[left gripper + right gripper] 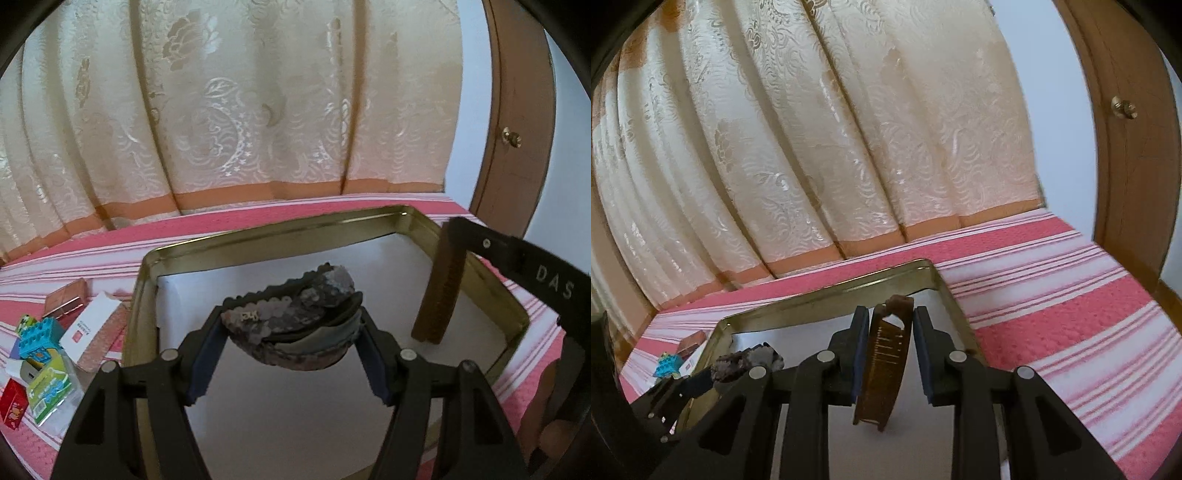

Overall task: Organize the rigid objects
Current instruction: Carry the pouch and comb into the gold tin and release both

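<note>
Left wrist view: left claw [291, 332] clamped on a dark sequined hair clip [291, 314], blue pads [205, 354] pressing its two ends, jaws about half spread. Clip held level in the air over the white floor of a shallow gold tin [258, 232], roughly above the middle, clear of every wall. Farther right inside the same tin, a brown comb [439, 291] standing nearly upright, slightly tilted, lower end down at the white floor and just beside the right wall. Outside the tin, on the left, a small heap on a pink and white striped cloth [110, 236]: a white box [88, 325] against the tin's left wall, a pink box [64, 297] behind it, a teal toy block [38, 338], a green packet [50, 387] and a red box [13, 408] nearest the lens. Behind everything a cream patterned curtain [240, 103], and on the right a brown door [517, 122] with a brass knob [511, 137]. Right wrist view: right claw [891, 325] set narrow around the comb, left pad seemingly touching it, a thin gap showing by the right pad, so no firm squeeze visible. Comb leaning between the fingers, lower end at the tin floor near the far right corner. At lower left of this view, the clip in the left claw's grip, above the tin.
</note>
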Demonstrator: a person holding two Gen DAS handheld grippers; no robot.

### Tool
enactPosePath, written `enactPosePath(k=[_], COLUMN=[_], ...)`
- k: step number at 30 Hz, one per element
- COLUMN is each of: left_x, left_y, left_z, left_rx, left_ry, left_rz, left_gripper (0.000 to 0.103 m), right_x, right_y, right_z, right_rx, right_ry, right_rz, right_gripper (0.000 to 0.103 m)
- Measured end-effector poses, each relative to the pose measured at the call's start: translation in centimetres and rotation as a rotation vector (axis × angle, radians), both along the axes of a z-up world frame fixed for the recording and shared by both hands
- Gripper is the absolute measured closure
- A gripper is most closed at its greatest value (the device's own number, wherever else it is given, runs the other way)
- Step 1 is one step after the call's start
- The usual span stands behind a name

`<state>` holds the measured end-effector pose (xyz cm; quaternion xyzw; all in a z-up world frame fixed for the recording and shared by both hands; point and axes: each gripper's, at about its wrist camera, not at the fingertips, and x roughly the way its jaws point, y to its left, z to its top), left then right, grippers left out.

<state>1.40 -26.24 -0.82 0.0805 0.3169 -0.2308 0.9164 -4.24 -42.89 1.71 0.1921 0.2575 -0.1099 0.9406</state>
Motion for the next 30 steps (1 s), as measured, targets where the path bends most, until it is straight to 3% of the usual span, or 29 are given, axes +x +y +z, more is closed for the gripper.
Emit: enactPosePath(k=[1, 3, 5, 9, 19, 26, 30], left_x=[0.0, -0.3, -0.9, -1.9, -2.1, -2.0, -2.2], left_y=[0.1, 0.2, 0.6, 0.9, 3.6, 6.5, 8.0], left_z=[0.0, 0.1, 0.4, 0.9, 1.4, 1.3, 1.4], left_rx=[0.004, 0.015, 0.015, 0.021, 0.010, 0.002, 0.003], left_ry=[-0.002, -0.026, -0.073, -0.156, -0.229, -0.239, -0.263], left_rz=[0.003, 0.016, 0.033, 0.045, 0.093, 0.150, 0.173], left_gripper=[0.031, 0.020, 0.000, 0.000, 0.000, 0.000, 0.000], right_x=[0.3, 0.5, -0.2, -1.7, -2.3, -3.0, -4.3], right_y=[0.0, 0.2, 0.5, 0.7, -1.4, -0.2, 0.9], right_z=[-0.1, -0.3, 0.1, 1.1, 0.0, 0.2, 0.5], right_rx=[0.014, 0.038, 0.007, -0.068, -0.030, -0.140, -0.162], right_ry=[0.005, 0.012, -0.016, -0.075, -0.036, -0.037, -0.096], right_rz=[0.016, 0.035, 0.000, -0.075, -0.182, -0.244, -0.297], right_gripper=[0.066, 0.035, 0.022, 0.022, 0.022, 0.022, 0.022])
